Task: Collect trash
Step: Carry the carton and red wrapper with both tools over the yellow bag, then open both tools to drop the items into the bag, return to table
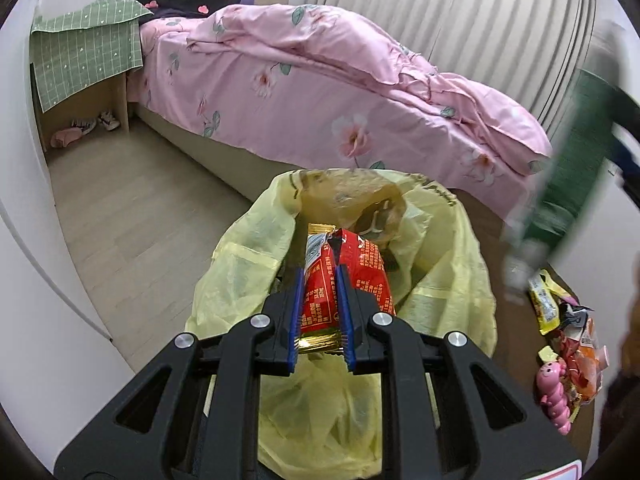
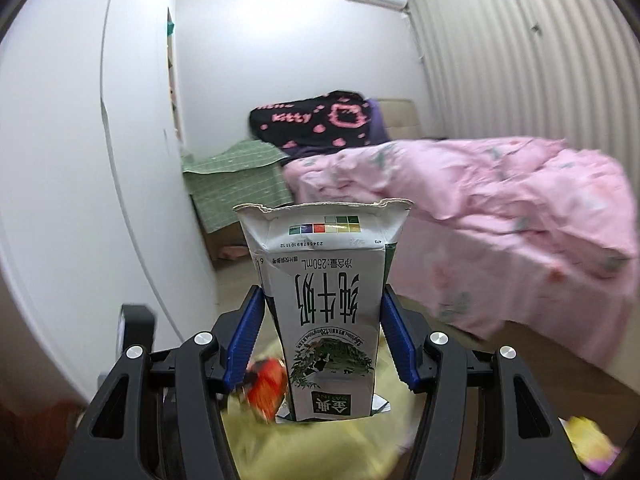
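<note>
Left gripper [image 1: 322, 280]: my jaws are nearly together, pinching a red snack wrapper [image 1: 348, 276] with gold ends.
Red snack wrapper: it hangs over the mouth of the yellow trash bag [image 1: 440, 280].
Right gripper [image 2: 322, 320]: my jaws stand wide, clamped on both sides of a milk carton [image 2: 326, 304], upside down, torn end away from me.
Leftover trash: wrappers [image 1: 576, 344] and a pink caterpillar toy [image 1: 554, 396] lie right of the bag.
</note>
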`<state>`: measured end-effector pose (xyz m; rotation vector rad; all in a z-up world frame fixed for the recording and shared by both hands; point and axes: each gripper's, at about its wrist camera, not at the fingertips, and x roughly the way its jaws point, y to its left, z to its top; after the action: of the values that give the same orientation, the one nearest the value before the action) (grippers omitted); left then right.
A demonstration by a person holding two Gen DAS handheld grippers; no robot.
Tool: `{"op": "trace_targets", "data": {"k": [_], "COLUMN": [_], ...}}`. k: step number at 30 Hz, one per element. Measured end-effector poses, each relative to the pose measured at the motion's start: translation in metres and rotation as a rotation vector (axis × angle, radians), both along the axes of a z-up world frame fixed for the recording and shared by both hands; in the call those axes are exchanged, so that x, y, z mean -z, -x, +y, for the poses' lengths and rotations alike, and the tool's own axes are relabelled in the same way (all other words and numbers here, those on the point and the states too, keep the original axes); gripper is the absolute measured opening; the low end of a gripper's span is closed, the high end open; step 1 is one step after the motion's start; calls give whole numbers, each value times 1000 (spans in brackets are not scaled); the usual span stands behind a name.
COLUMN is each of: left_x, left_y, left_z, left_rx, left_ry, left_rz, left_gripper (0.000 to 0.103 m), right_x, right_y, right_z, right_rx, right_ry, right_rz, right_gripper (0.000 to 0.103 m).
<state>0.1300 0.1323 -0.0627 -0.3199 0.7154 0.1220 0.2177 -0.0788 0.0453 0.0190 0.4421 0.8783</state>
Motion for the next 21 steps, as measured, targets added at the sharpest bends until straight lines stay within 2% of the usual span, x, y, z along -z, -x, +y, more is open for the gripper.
{"op": "trace_targets", "data": {"k": [4,7,12,15,21], "left_x": [12,18,28,29,24], "left_y": [-15,-26,-40,-40,-29], "left_z": [15,18,18,25,24], "left_rx": [-43,-60,-61,-87,-79], "left_ry": [25,37,42,64,80], "left_rz": [30,40,50,54,49], "left_gripper": [16,16,16,16,16], "right_x": [54,90,122,129,112], "right_y": [-44,-58,-59,-55,-60], "right_z": [37,38,22,26,38], "right_rx": [-19,13,28,29,-9], "right_ry": [89,166,160,169,103], "right_rz": [126,216,327,330,308], "right_gripper": [55,55,55,54,54]}}
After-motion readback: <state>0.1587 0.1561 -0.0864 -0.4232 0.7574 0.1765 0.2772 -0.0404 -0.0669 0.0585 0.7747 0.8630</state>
